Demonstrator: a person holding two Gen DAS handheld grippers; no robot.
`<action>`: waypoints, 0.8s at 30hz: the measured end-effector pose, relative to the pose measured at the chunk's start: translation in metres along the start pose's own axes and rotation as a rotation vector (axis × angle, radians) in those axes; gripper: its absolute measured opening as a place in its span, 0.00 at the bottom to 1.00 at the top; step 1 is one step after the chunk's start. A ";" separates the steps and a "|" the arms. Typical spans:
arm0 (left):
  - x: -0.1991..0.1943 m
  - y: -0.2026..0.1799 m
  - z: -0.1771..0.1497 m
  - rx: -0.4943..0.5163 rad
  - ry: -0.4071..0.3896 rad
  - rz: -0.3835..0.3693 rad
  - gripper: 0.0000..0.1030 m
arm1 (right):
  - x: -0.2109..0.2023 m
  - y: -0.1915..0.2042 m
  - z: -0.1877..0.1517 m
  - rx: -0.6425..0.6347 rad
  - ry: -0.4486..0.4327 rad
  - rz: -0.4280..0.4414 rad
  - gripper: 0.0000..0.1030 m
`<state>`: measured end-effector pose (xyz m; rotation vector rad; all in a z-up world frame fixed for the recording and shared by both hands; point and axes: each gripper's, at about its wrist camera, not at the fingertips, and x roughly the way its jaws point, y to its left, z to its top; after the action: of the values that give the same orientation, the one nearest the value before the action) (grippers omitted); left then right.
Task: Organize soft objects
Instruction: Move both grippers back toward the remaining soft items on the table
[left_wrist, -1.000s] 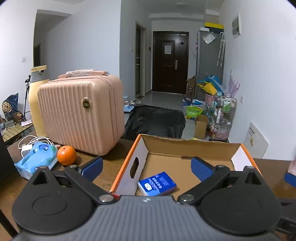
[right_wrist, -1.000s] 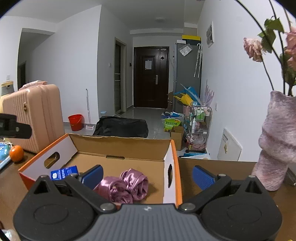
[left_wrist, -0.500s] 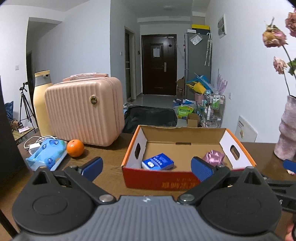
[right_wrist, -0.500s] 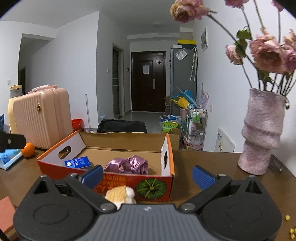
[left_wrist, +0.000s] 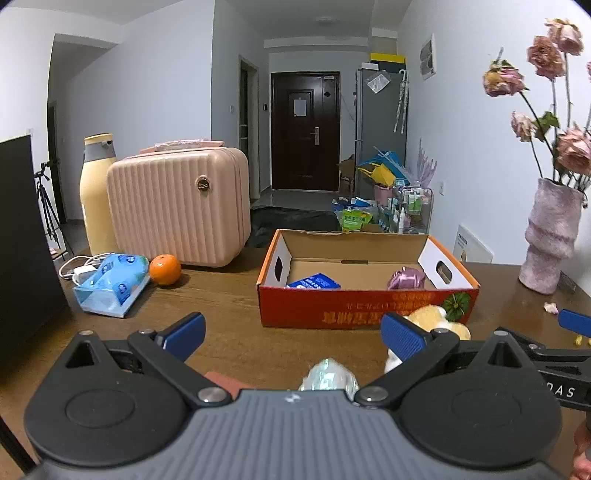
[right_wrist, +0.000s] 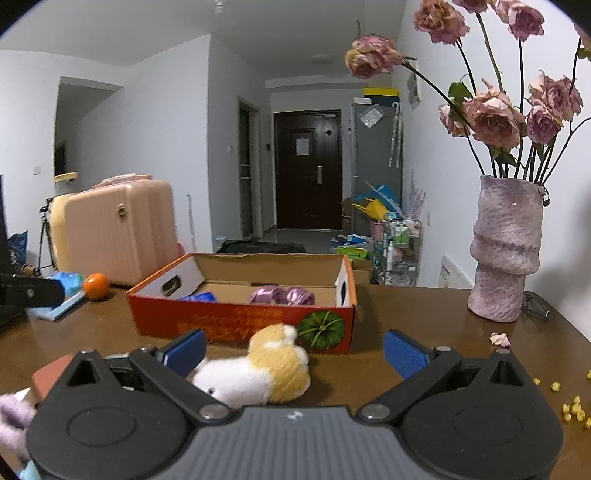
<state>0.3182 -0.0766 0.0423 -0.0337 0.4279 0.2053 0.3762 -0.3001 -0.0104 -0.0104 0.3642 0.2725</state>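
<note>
Left wrist: your left gripper (left_wrist: 291, 334) spread wide, empty, low over table (left_wrist: 229, 314). One box (left_wrist: 365, 306) ahead holds one satin bundle (left_wrist: 406, 277), one blue packet (left_wrist: 314, 282). One pale crinkly soft item (left_wrist: 328, 373) just below jaws; lower squarely before closing.

Right wrist: your right gripper (right_wrist: 293, 349) spread wide, empty. One plush toy (right_wrist: 258, 369) on table, touching box front, near left finger. Centre jaws around body, pinch gently.

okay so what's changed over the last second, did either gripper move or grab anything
Both grippers pulled back from over the cardboard box toward the near table edge, bringing the plush toy into view in front of the box. The left gripper and right gripper stayed open; neither grabbed anything. The purple satin cloth and blue packet stayed inside the box.
</note>
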 end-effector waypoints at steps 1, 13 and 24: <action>-0.007 0.000 -0.004 0.006 -0.008 -0.004 1.00 | -0.005 0.002 -0.003 -0.006 0.001 0.007 1.00; -0.063 0.002 -0.045 0.030 -0.014 -0.019 1.00 | -0.063 0.023 -0.035 -0.117 0.005 0.102 1.00; -0.091 0.000 -0.089 0.035 0.043 0.007 1.00 | -0.087 0.022 -0.057 -0.177 0.036 0.194 1.00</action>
<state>0.2006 -0.1010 -0.0006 -0.0023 0.4747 0.2044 0.2722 -0.3052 -0.0320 -0.1548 0.3767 0.4969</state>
